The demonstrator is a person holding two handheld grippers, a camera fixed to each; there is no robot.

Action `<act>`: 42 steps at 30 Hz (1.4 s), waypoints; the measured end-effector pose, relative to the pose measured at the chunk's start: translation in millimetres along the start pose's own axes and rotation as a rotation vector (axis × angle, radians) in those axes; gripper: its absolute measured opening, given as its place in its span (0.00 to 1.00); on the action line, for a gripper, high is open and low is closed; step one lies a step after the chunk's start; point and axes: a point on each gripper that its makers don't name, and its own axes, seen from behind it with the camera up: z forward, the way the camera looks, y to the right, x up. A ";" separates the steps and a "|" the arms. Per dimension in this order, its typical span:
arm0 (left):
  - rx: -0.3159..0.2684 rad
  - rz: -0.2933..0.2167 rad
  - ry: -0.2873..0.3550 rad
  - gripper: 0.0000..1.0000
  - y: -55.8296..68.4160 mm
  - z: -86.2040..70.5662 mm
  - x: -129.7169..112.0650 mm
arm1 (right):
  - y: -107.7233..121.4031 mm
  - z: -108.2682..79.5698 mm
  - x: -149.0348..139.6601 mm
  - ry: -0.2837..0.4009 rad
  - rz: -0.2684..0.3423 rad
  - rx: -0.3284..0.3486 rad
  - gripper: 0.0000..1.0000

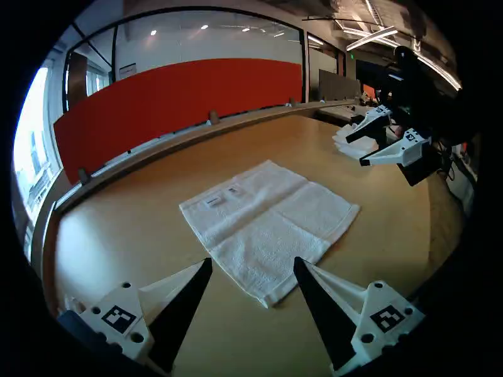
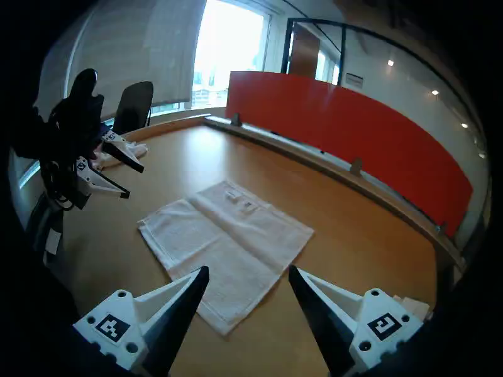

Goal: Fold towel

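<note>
Plainly, a white towel (image 1: pixel 267 229) is seen lying flat and spread out near the middle of a wooden surface (image 1: pixel 138 220). Two small tags (image 1: pixel 223 196) are sewn near the towel's far edge, and a faint crease runs across its middle. In the left gripper view, the left gripper (image 1: pixel 251 261) is held at the near side of the towel with its fingers wide apart; nothing is clamped between them, and the towel's near corner is framed in the gap. Farther off, at the upper right of that view, the right gripper (image 1: pixel 354 151) is held above the surface, well apart from the towel, its fingers also spread. Just behind it, a small pile of white cloth (image 1: pixel 344 143) is seen on the surface.

In the right gripper view, the right gripper's own fingers (image 2: pixel 182 301) are seen apart and empty, with the towel's near corner between them. The left gripper is seen at the left of that view, held in a hand that cannot be made out clearly. A long red panel (image 2: pixel 352 125) is set along the far edge of the surface, a dark chair (image 2: pixel 133 107) is placed beyond the corner, and a bright window (image 2: pixel 229 47) is seen behind it.
</note>
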 end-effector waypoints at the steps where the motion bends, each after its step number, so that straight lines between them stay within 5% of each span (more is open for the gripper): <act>1: -0.004 0.000 -0.009 0.96 0.8 2.9 -4.1 | -1.5 2.8 -3.6 -0.006 0.001 0.004 0.98; 18: -0.044 -0.009 -0.155 0.96 7.4 36.4 -57.8 | -22.7 39.3 -67.9 -0.131 -0.007 0.083 0.98; 30: -0.065 -0.022 -0.240 0.96 17.1 45.2 -82.7 | -28.6 43.5 -103.1 -0.217 -0.031 0.132 0.98; 42: -0.073 -0.004 -0.258 0.96 22.0 51.9 -86.5 | -32.0 43.5 -116.8 -0.245 -0.025 0.165 0.92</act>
